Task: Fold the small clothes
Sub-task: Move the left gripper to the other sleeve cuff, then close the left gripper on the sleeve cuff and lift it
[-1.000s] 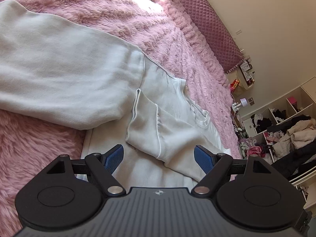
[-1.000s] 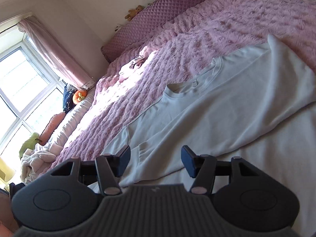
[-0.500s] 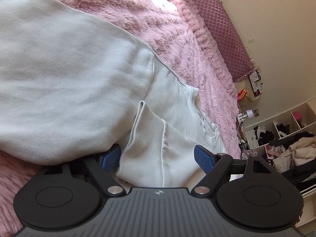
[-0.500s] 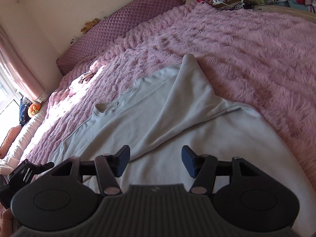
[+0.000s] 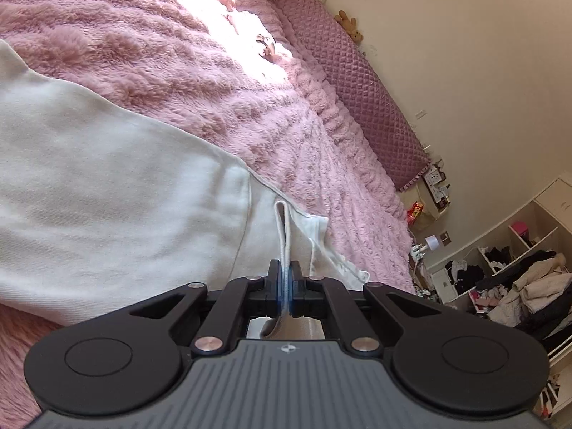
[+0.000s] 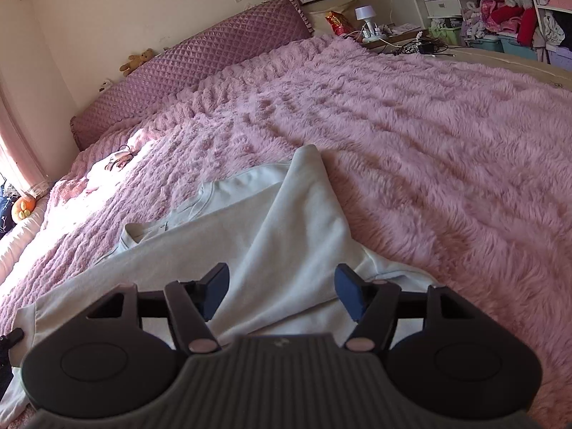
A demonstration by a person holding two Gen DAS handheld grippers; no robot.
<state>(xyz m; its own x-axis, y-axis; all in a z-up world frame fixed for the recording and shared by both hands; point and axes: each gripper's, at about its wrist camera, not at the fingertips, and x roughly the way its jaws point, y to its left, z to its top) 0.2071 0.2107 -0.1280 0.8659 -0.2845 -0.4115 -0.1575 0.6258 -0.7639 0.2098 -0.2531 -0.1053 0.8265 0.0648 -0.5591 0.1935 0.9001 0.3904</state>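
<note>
A white long-sleeved top (image 5: 107, 196) lies spread on the pink fluffy bed cover (image 5: 221, 100), with one sleeve folded across its body. My left gripper (image 5: 285, 286) is shut on a ribbed edge of the top, pinched upright between the blue pads. In the right wrist view the same top (image 6: 271, 236) lies under and ahead of my right gripper (image 6: 282, 289), which is open and empty just above the folded sleeve. The neckline (image 6: 161, 227) faces the far left.
A quilted purple headboard cushion (image 6: 200, 71) runs along the far wall with a small teddy bear (image 6: 137, 60) on it. A cluttered bedside table (image 6: 379, 32) and shelves of clothes (image 6: 500, 7) stand at the far right. Bare pink cover lies to the right of the top.
My left gripper has closed on the top's ribbed edge; it was open before. My right gripper has swung right along the top and stays open.
</note>
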